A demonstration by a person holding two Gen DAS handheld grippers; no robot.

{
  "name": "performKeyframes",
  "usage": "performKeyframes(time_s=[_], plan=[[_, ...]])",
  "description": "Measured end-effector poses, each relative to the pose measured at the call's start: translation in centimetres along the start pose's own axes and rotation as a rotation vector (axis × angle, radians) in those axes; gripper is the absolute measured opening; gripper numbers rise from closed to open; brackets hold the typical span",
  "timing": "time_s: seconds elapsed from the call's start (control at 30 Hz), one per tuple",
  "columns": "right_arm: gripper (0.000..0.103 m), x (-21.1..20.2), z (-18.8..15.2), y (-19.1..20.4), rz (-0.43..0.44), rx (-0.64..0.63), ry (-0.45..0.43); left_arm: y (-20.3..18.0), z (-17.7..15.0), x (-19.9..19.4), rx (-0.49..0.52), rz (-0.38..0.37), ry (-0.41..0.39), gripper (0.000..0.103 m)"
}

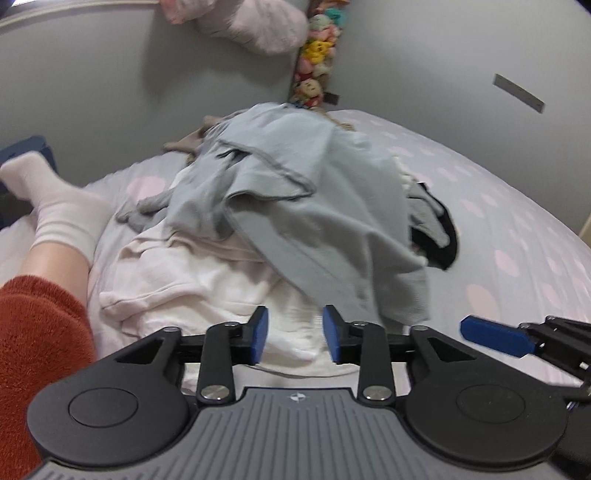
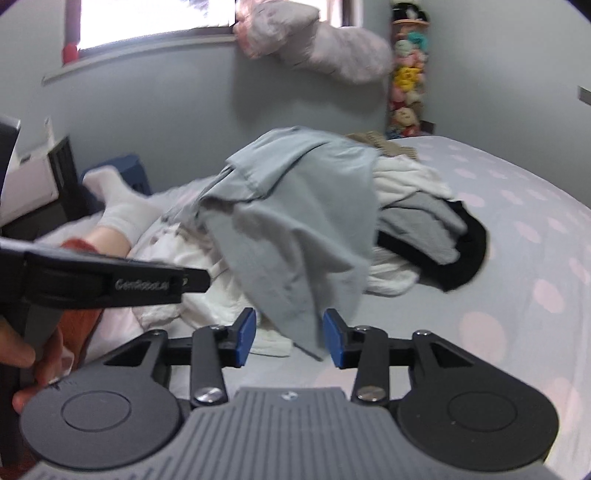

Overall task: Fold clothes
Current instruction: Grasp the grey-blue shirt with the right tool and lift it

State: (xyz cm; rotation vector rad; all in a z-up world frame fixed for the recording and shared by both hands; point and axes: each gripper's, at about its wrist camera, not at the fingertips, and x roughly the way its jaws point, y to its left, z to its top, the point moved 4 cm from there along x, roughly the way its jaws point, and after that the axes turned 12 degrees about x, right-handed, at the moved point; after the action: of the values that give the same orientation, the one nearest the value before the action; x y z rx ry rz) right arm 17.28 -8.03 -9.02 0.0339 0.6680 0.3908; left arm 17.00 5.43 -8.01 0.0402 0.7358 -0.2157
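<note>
Grey garment (image 1: 295, 206) heaped on bed (image 1: 517, 229), claws apart

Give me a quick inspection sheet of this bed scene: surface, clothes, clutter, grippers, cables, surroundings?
Surface: bed sheet, pale with pink dots.
Job's things: unfolded heap; grey garment on top, white clothes beneath, black garment at the side.
Clutter: person's socked foot and red sleeve by the heap.
Grippers: left gripper open over white clothes; right gripper open, the grey hem hanging between its pads, not pinched.
Cables: nothing seen.
Surroundings: grey wall, window, plush toys stacked in the corner.
</note>
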Motion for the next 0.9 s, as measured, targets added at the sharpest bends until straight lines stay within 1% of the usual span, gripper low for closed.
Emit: performKeyframes(time_s=[0.03,0.07,0.13,0.17,0.2,0.23,0.3,0.5,0.6,0.73,0.77,0.8,0.83,0.9], plan=[[0.047,0.7,-0.1,0.4,0.007,-0.018,0.008,0.3,-0.1,0.3,-0.007,0.007,0.005,0.046],[0.049,1.4,-0.2,0.7,0.015,-0.034,0.015,0.5,-0.1,0.7,-0.008,0.012,0.013,0.047],[0.057,2.7,-0.5,1.2,0.026,-0.064,0.027,1.0,-0.4,1.7,-0.014,0.023,0.044,0.047],[0.06,3.3,-0.6,1.4,0.03,-0.078,0.031,1.3,-0.6,2.1,-0.028,0.024,0.061,0.047],[0.064,3.8,-0.7,1.5,0.033,-0.087,0.033,1.6,-0.7,2.6,-0.044,0.021,0.076,0.046],[0.071,4.3,-0.7,1.6,0.034,-0.092,0.035,1.8,-0.8,2.9,-0.057,0.019,0.087,0.046],[0.073,5.3,-0.8,1.6,0.036,-0.102,0.038,1.9,-0.9,3.4,-0.061,0.022,0.1,0.047],[0.073,7.7,-0.3,1.4,0.009,-0.156,0.012,1.9,-1.0,3.8,-0.068,0.035,0.099,0.047],[0.073,8.6,0.3,1.6,0.008,-0.19,-0.01,2.1,-0.9,3.6,-0.08,0.063,0.085,0.046],[0.071,9.9,0.6,2.0,0.015,-0.217,-0.011,2.1,-0.8,3.8,-0.074,0.08,0.083,0.047],[0.069,10.0,0.7,2.1,0.019,-0.22,-0.011,2.1,-0.8,3.8,-0.074,0.083,0.08,0.047],[0.06,10.1,0.7,2.1,0.023,-0.228,-0.012,2.1,-0.7,3.8,-0.077,0.086,0.074,0.047],[0.045,9.9,0.7,2.2,0.025,-0.237,-0.016,2.1,-0.6,3.7,-0.08,0.086,0.07,0.047],[0.045,9.2,0.9,1.9,0.031,-0.233,-0.03,2.2,-0.5,3.7,-0.086,0.087,0.061,0.048]])
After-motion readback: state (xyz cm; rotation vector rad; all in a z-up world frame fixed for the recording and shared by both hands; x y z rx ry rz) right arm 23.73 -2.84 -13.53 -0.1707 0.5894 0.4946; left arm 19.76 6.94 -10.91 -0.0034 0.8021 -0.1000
